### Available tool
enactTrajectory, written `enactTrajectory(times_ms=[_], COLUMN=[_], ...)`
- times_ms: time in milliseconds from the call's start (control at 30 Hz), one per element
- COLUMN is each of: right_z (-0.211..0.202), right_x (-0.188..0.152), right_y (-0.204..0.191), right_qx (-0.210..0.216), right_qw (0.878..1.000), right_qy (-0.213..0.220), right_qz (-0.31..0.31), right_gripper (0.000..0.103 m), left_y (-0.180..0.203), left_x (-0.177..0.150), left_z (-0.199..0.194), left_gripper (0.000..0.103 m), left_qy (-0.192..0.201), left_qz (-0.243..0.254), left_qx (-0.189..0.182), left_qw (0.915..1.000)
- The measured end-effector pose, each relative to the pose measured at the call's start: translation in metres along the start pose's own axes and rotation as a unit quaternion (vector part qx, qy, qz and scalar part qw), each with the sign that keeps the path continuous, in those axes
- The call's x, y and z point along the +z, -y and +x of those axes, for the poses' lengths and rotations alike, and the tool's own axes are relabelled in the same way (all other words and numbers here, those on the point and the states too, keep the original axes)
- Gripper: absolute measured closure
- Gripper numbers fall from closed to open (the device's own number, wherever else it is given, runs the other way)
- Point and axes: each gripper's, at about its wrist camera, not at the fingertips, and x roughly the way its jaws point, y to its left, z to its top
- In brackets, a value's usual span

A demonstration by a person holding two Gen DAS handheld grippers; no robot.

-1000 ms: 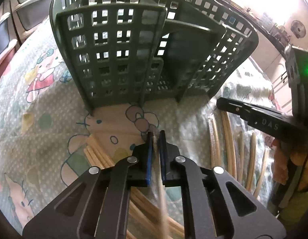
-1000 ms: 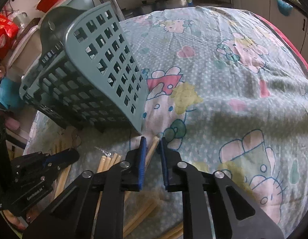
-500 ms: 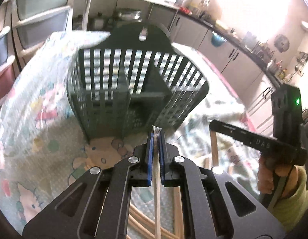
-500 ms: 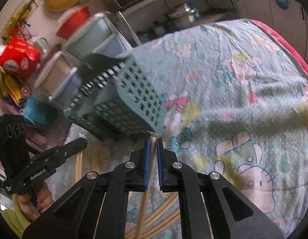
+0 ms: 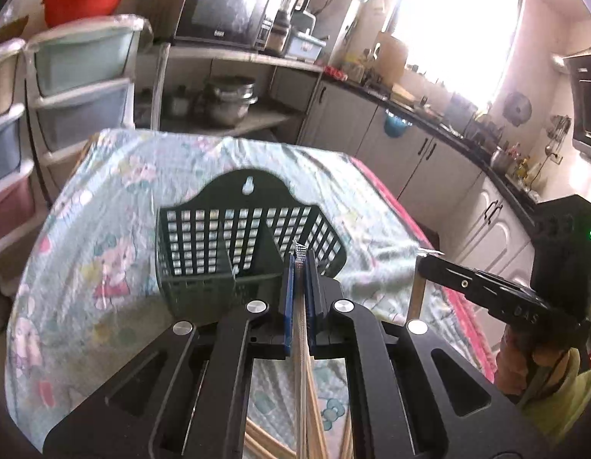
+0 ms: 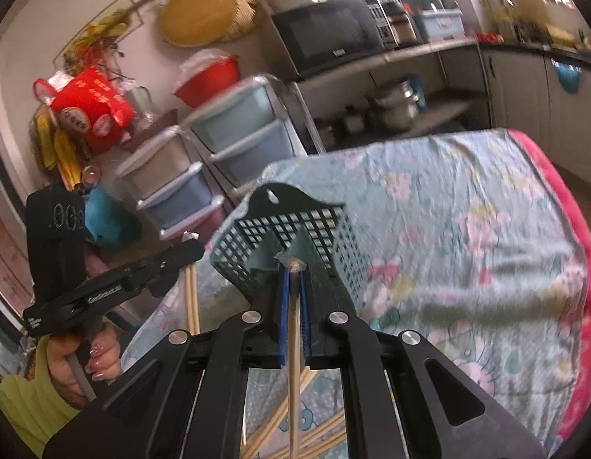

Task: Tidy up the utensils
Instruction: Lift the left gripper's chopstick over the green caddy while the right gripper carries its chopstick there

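Left gripper (image 5: 300,264) clamped on wrapped chopsticks (image 5: 302,344) — right gripper (image 6: 291,273) clamped on another wrapped chopstick (image 6: 293,344). Both raised above the cloth-covered table (image 5: 104,229), near the green basket (image 5: 234,244). More chopsticks lying on the table (image 6: 314,436) below.

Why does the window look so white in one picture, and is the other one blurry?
Left wrist view: the window is overexposed, washing out the wall around it, and the fisheye lens bends the room's edges. Right wrist view: motion blur smears the tablecloth and green utensil basket, while the right gripper stays sharp.
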Motion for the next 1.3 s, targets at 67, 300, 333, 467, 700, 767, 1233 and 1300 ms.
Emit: enactTrajectory(times_ms=[67, 300, 333, 467, 700, 767, 1233, 1300], right_z=[-0.005, -0.016, -0.017, -0.021, -0.023, -0.021, -0.018, -0.017], right_x=[0.003, 0.021, 0.024, 0.035, 0.062, 0.069, 0.121, 0.126], right_y=[-0.007, -0.033, -0.035, -0.043, -0.050, -0.053, -0.057, -0.056], right_qx=[0.001, 0.011, 0.011, 0.010, 0.015, 0.014, -0.026, -0.036], right_qw=[1.000, 0.998, 0.998, 0.996, 0.992, 0.991, 0.978, 0.974], right_qy=[0.008, 0.042, 0.046, 0.067, 0.102, 0.109, 0.186, 0.198], right_qz=[-0.011, -0.048, -0.052, -0.064, -0.070, -0.073, -0.095, -0.100], right_gripper=[0.097, 0.097, 0.097, 0.097, 0.097, 0.097, 0.097, 0.097], left_y=[0.003, 0.008, 0.008, 0.005, 0.004, 0.003, -0.007, -0.011], left_x=[0.006, 0.029, 0.034, 0.052, 0.090, 0.100, 0.137, 0.138], left_z=[-0.006, -0.028, -0.031, -0.039, -0.054, -0.056, -0.059, -0.056], left_gripper=[0.100, 0.100, 0.100, 0.100, 0.100, 0.100, 0.100, 0.100], left_qy=[0.012, 0.054, 0.061, 0.092, 0.165, 0.182, 0.265, 0.268], left_qz=[0.003, 0.009, 0.008, 0.002, 0.003, 0.004, 0.024, 0.024], left_qx=[-0.004, 0.000, 0.001, 0.008, 0.045, 0.057, 0.127, 0.132], left_qw=[0.9999, 0.9985, 0.9981, 0.9957, 0.9853, 0.9817, 0.9557, 0.9542])
